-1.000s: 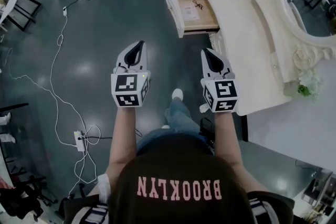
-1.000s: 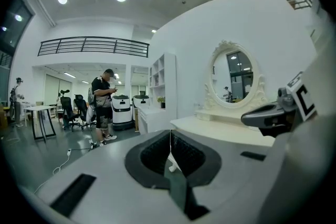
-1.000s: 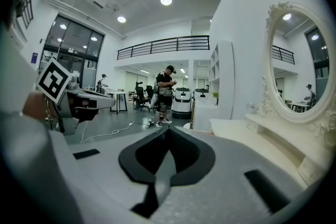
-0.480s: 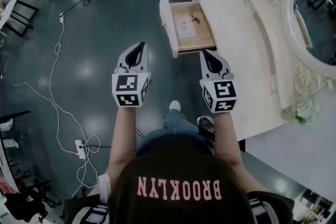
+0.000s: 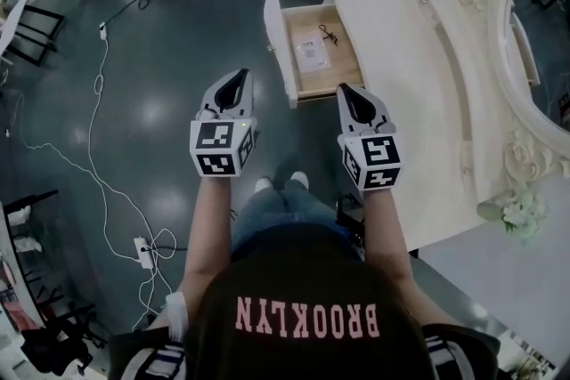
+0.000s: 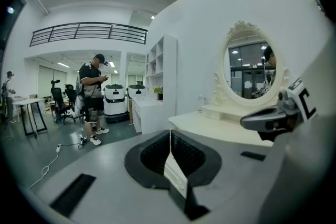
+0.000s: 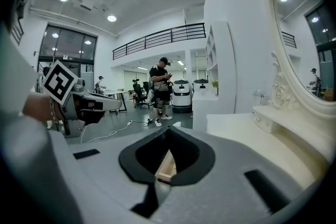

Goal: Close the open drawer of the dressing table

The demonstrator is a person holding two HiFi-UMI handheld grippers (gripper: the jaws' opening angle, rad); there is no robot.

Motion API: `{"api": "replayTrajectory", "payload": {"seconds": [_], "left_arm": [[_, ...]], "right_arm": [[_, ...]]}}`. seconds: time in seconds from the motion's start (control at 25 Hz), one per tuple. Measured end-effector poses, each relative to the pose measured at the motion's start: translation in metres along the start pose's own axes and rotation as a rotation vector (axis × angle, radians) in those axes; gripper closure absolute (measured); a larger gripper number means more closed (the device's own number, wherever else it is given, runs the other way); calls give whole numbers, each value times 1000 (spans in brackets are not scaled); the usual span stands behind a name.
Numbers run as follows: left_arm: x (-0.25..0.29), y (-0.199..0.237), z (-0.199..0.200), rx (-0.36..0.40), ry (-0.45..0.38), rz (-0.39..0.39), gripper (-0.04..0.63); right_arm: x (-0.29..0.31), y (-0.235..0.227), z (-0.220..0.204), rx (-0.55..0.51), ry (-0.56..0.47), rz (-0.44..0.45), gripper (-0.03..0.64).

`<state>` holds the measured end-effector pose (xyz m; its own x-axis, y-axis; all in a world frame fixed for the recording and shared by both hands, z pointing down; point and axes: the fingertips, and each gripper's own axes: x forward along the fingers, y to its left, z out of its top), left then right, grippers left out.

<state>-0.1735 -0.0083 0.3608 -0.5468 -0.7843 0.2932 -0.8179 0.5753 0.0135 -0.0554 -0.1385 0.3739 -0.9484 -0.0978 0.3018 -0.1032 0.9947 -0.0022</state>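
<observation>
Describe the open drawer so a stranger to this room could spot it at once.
Find the cream dressing table with the oval mirror. At its far end a drawer sticks out over the dark floor. Only it is open, showing a pale wood bottom with a paper.

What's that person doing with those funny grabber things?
A person holds a two-jaw grabber in each hand and stands by a white dressing table. Its drawer is pulled out, with a sheet of paper and a small dark thing inside. The left gripper and right gripper are both shut and hold nothing. The right one is nearer the drawer. The drawer has not been pushed in yet.
</observation>
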Motion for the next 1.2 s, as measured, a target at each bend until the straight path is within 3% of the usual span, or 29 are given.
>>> {"api": "replayTrajectory", "payload": {"seconds": [0.4,1.2], "left_arm": [[46,10,-10,-13,42,-85,589],[158,52,-40,120,232,-433,589]], "right_arm": [[14,-29,-6,34,28,-111,625],[84,-34,10,143,70,-405,624]]}}
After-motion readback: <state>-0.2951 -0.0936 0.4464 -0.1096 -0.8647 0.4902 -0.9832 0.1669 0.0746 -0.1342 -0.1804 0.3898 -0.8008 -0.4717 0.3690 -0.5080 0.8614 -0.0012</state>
